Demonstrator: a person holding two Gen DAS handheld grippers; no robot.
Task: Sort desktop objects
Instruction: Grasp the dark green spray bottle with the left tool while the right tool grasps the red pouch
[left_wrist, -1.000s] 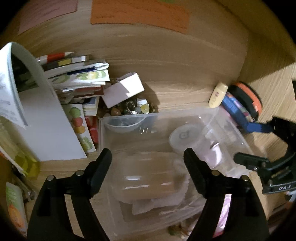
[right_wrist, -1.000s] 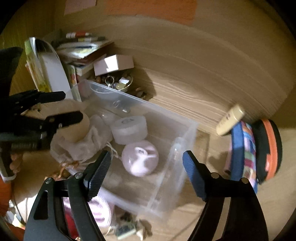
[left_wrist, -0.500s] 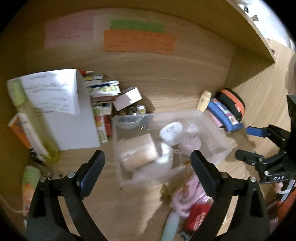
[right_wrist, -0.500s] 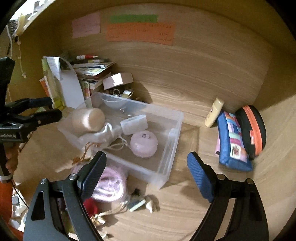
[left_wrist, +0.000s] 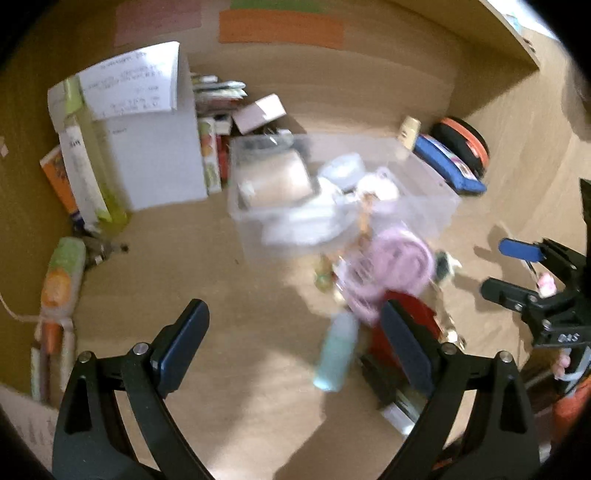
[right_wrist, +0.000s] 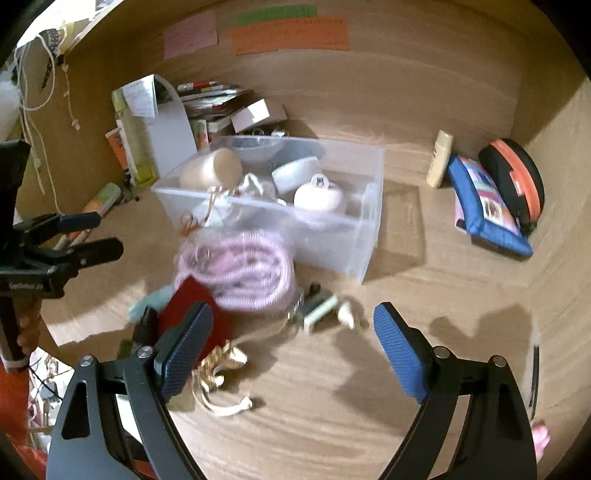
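A clear plastic bin (right_wrist: 371, 206) stands mid-desk and holds a beige roll (right_wrist: 214, 171), a white round case (right_wrist: 295, 173), a pink round case (right_wrist: 317, 197) and a white cloth bag. In front of the bin lie a pink coiled bundle (right_wrist: 236, 269), a red item (right_wrist: 192, 306), a gold chain (right_wrist: 218, 365), a small plug (right_wrist: 321, 306) and a teal bottle (left_wrist: 334, 354). My left gripper (left_wrist: 291, 321) hovers open over bare desk, left of that pile. My right gripper (right_wrist: 291, 314) is open above the plug, empty.
A blue pencil case (right_wrist: 487, 206), a black-and-orange case (right_wrist: 517, 181) and a cream tube (right_wrist: 439, 158) lie at the back right. Books, a white folder (left_wrist: 155, 155) and a small box (right_wrist: 255, 112) crowd the back left. A green-orange tube (left_wrist: 61, 280) lies at the far left.
My left gripper let go of the beige roll, which now lies in the bin. Both grippers opened wider and drew back from the bin, bringing the front pile into view.
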